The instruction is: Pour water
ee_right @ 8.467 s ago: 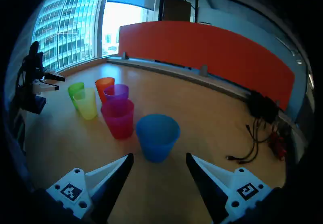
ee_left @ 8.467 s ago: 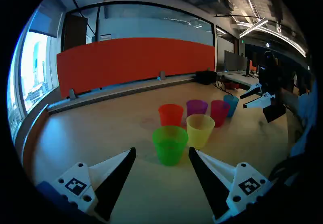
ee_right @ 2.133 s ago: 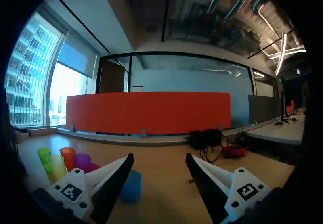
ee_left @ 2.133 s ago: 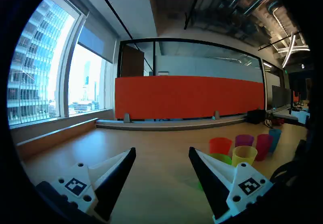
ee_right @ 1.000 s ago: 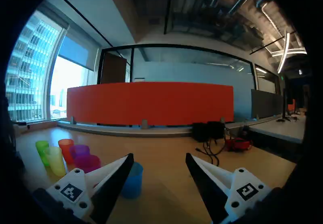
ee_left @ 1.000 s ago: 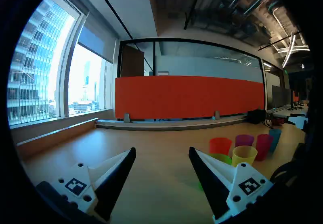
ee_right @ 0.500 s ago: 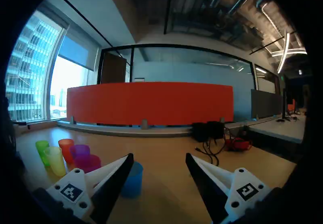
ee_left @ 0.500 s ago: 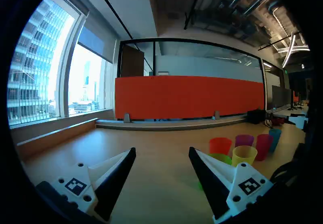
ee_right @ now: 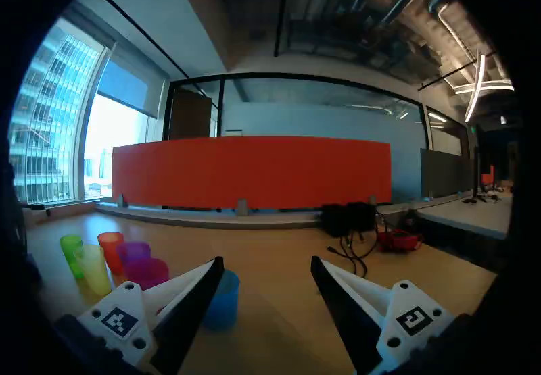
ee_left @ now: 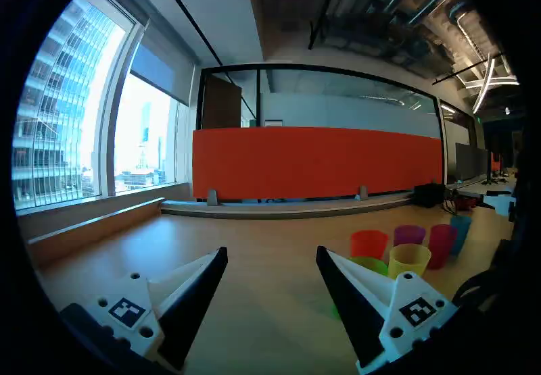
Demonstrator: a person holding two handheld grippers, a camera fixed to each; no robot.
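1. Grippers: my left gripper [ee_left: 270, 251] and right gripper [ee_right: 266, 260] both stand wide apart, holding nothing, above the table [ee_left: 264, 307].
2. Left gripper view: coloured cups [ee_left: 408, 259] cluster right of my fingers; the green cup [ee_left: 372, 263] seems partly hidden behind one.
3. Right gripper view: blue cup [ee_right: 223, 299] sits just beside my left finger.

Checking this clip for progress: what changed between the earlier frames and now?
The left gripper and right gripper tilted up from looking down at the cups to level, low over the table, and swung aside, so the cups now sit off-centre. Over the last two seconds, almost nothing moved. Nothing grasped; both open, cups unmoved.
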